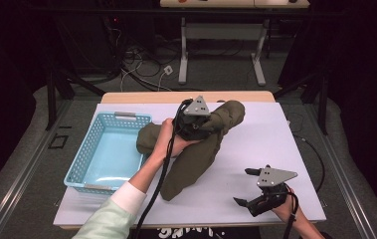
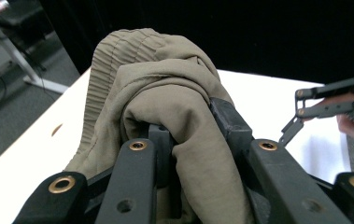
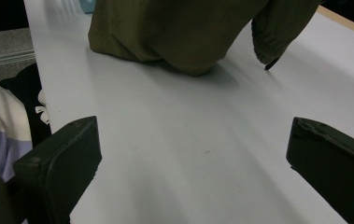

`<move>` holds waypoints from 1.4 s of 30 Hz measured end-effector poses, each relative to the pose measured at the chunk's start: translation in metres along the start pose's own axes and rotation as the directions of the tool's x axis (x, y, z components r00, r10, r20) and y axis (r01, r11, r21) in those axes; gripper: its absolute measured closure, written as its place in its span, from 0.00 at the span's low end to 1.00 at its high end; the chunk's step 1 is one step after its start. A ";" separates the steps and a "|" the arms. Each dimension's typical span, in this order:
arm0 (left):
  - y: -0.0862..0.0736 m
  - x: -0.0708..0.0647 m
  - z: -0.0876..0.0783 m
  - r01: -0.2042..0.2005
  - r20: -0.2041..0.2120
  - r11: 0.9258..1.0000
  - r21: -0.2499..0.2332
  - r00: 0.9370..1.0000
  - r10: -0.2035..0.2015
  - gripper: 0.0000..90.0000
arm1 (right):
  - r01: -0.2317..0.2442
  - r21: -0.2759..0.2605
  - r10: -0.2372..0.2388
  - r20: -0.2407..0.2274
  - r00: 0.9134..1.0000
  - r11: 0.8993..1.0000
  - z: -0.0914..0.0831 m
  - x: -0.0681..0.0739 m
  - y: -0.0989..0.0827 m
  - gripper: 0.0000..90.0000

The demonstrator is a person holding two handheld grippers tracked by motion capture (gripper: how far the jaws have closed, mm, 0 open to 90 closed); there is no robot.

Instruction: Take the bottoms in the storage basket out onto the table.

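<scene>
Two black two-jaw grippers are working over a white-topped table (image 1: 255, 149). Nearest the person's edge, toward the near right corner, the right gripper (image 1: 248, 186) is hovering just above the bare surface with its jaws spread wide apart and nothing between them; in the right gripper view (image 3: 193, 149) only white tabletop is lying between the two black pads. Farther in, around the middle of the table, an olive-green crumpled cloth garment (image 1: 196, 159) is stretching from the near centre up toward the far edge. The left gripper (image 1: 196, 124) is pinching a bunched fold of this garment, and in the left gripper view (image 2: 191, 140) the fabric (image 2: 165, 88) is bulging up between the clenched jaws, with a ribbed band at its top. Toward the left edge, a light blue perforated plastic basket (image 1: 84, 159) is sitting just beside the garment's left end.
</scene>
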State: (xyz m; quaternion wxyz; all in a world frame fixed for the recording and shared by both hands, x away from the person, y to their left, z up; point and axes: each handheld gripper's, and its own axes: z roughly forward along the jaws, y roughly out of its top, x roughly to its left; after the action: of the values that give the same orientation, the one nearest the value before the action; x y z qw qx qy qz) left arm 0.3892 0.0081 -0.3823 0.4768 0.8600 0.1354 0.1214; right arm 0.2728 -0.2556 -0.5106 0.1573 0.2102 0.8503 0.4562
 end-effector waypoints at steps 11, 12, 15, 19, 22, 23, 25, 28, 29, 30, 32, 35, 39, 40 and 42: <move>-0.003 -0.006 0.020 0.009 0.032 1.000 0.005 0.999 -0.009 0.80 | 0.000 0.001 0.000 -0.001 1.000 1.000 0.000 0.000 0.000 0.03; -0.001 -0.006 0.021 0.007 0.036 1.000 -0.001 0.999 -0.007 0.80 | 0.001 0.000 -0.001 -0.002 1.000 1.000 0.000 0.000 0.000 0.03; 0.005 -0.007 0.018 0.006 0.044 1.000 -0.019 0.999 -0.005 0.80 | 0.002 -0.001 -0.002 -0.001 1.000 1.000 0.000 0.000 0.000 0.03; 0.012 -0.009 0.014 0.011 0.065 0.998 -0.055 0.998 -0.007 0.80 | 0.002 0.000 -0.002 -0.002 1.000 1.000 0.000 0.000 0.000 0.03; 0.015 -0.008 0.012 0.029 0.079 0.996 -0.087 0.997 -0.022 0.80 | 0.004 -0.001 -0.004 -0.002 1.000 1.000 -0.001 0.000 0.000 0.03; 0.016 -0.008 0.012 0.032 0.079 0.995 -0.093 0.997 -0.025 0.80 | 0.003 -0.001 -0.003 -0.002 1.000 1.000 -0.001 0.000 0.000 0.03; 0.018 -0.009 0.013 0.026 0.072 0.995 -0.095 0.997 -0.019 0.80 | 0.003 0.000 -0.003 -0.002 1.000 1.000 -0.001 0.000 0.000 0.03; 0.021 -0.009 0.014 0.027 0.072 0.994 -0.102 0.997 -0.019 0.80 | 0.003 0.000 -0.003 -0.002 1.000 1.000 -0.001 0.000 0.000 0.03; 0.023 -0.009 0.015 0.029 0.076 0.994 -0.105 0.997 -0.021 0.80 | 0.003 0.001 -0.003 -0.002 1.000 1.000 -0.001 0.000 0.000 0.03; 0.025 -0.009 0.015 0.026 0.073 0.994 -0.109 0.997 -0.018 0.80 | 0.004 0.000 -0.004 -0.002 1.000 1.000 -0.001 -0.001 0.000 0.03; 0.029 -0.009 0.015 0.025 0.074 0.992 -0.121 0.997 -0.016 0.80 | 0.002 0.000 -0.002 0.000 1.000 1.000 -0.001 -0.001 0.000 0.03; 0.036 -0.008 0.015 0.020 0.068 0.991 -0.136 0.998 -0.011 0.80 | 0.000 -0.001 0.000 0.002 1.000 1.000 -0.002 -0.001 0.000 0.03; 0.042 -0.007 0.013 0.030 0.061 0.986 -0.162 0.998 -0.021 0.80 | -0.002 -0.004 0.002 0.003 1.000 1.000 -0.002 -0.001 -0.001 0.03; 0.043 -0.007 0.013 0.031 0.061 0.985 -0.168 0.998 -0.021 0.80 | -0.001 -0.005 0.001 0.005 1.000 1.000 -0.002 -0.001 -0.001 0.03; 0.044 -0.006 0.013 0.032 0.062 0.984 -0.173 0.998 -0.022 0.80 | -0.001 -0.004 0.001 0.006 1.000 1.000 -0.003 -0.001 0.000 0.03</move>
State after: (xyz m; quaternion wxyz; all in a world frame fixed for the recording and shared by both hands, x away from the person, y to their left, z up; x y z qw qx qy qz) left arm 0.3929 -0.0271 -0.3517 0.5556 0.8164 0.1214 0.1005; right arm 0.2724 -0.2582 -0.5096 0.1599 0.2116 0.8487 0.4576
